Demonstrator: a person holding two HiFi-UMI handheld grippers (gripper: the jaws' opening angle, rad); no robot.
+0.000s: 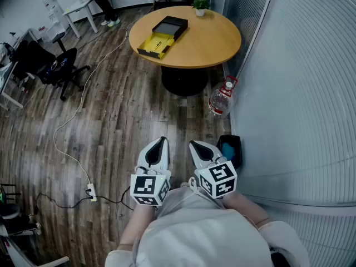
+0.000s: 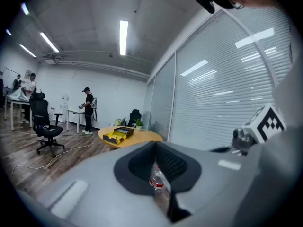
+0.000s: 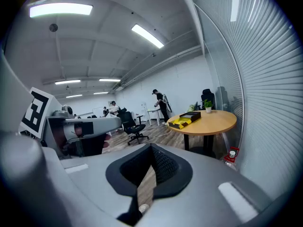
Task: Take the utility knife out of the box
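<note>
— Yellow-lined box (image 1: 162,36) lying open on round wooden surface (image 1: 214,40), well apart from both grippers. Location of utility knife?
— Too small to tell; likely inside box. Pressed together and empty: left gripper (image 1: 162,142), right gripper (image 1: 194,145). Held near body, probably since approach not begun.

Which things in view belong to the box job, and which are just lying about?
Job: box (knife inside not discernible), round table, left gripper, right gripper.
Lying about: water bottle, potted plant, office chair, power strip.
</note>
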